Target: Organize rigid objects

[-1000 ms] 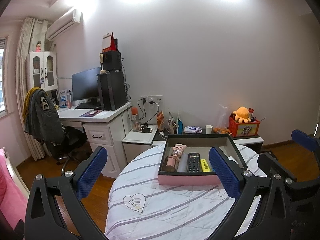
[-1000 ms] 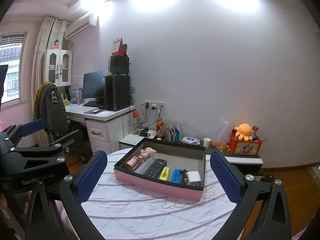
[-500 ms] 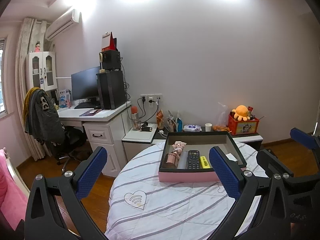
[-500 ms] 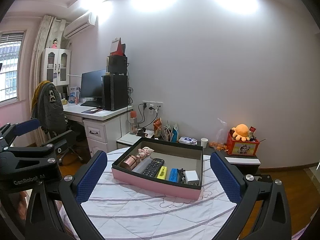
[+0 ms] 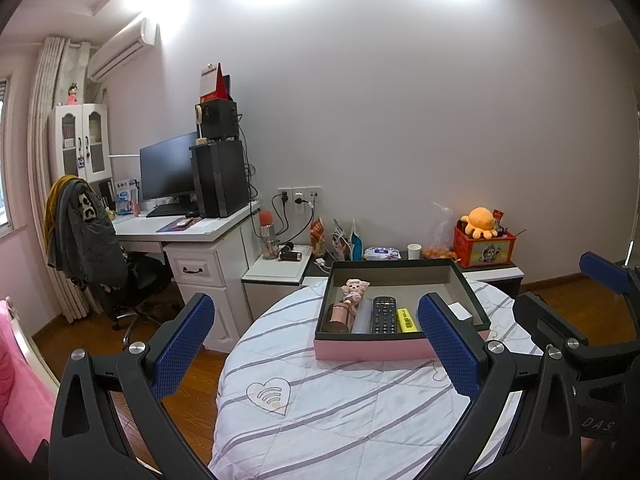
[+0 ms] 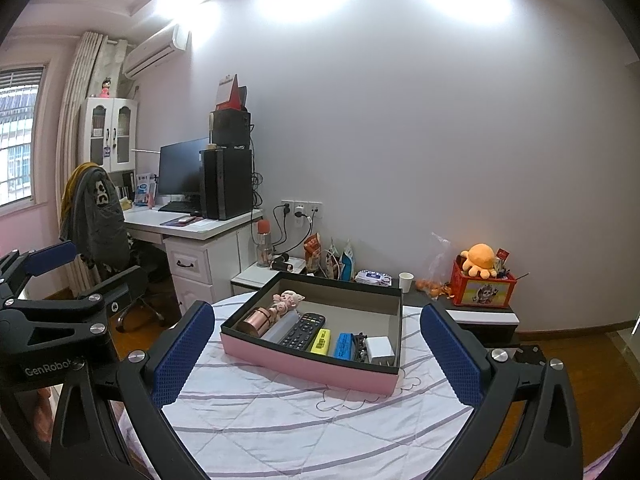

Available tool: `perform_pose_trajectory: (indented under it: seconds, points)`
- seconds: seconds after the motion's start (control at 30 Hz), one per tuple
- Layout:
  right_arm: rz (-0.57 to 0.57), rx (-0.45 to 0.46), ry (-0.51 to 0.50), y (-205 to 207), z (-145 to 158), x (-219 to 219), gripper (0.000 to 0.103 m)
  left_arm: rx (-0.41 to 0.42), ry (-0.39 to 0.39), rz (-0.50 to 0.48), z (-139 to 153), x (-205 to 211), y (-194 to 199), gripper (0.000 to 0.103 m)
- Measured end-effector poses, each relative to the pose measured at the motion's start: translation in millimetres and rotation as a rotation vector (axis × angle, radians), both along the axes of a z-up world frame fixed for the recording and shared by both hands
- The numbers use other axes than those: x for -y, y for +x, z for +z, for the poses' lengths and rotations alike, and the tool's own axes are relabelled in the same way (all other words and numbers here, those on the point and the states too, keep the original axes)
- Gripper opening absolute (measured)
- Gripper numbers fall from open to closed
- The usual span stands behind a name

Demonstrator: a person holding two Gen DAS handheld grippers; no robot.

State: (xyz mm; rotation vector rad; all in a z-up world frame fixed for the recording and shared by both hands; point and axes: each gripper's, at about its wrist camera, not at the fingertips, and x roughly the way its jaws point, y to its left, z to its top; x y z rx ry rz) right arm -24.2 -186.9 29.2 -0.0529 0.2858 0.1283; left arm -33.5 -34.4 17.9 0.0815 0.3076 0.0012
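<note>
Bright, even indoor light, sharp focus.
Two ceiling lights blow out glare patches on the upper wall [image 5: 360, 80]; daylight enters the window [image 6: 16, 136]; fisheye bending and dark vignette ring both views.

Left gripper [image 5: 316, 344] and right gripper [image 6: 316, 354] both wide open, empty, side by side

Pink box [image 6: 304, 368] with a dark rim, black remote [image 6: 303, 331], yellow [image 6: 321, 340] and blue [image 6: 344, 346] bits, white tablecloth [image 6: 280, 416] with purple stripes.
</note>
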Motion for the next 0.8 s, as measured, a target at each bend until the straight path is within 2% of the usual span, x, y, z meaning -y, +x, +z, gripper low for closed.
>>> perform_pose_trajectory:
  seconds: [0.23, 0.4, 0.6, 0.8]
  points:
    - [-0.011, -0.022, -0.007, 0, -2, 3, 0.103, -0.049, -0.019, -0.034, -7, 4, 5, 0.103]
    - [-0.027, -0.055, -0.005, 7, -7, 10, 0.103, -0.072, 0.008, -0.042, -9, 16, 18, 0.103]
    - [-0.051, -0.124, 0.007, 33, -14, 25, 0.103, -0.138, 0.042, -0.072, -15, 33, 56, 0.103]
    - [-0.069, -0.24, 0.003, 78, -31, 41, 0.103, -0.239, 0.064, -0.089, -33, 47, 104, 0.103]
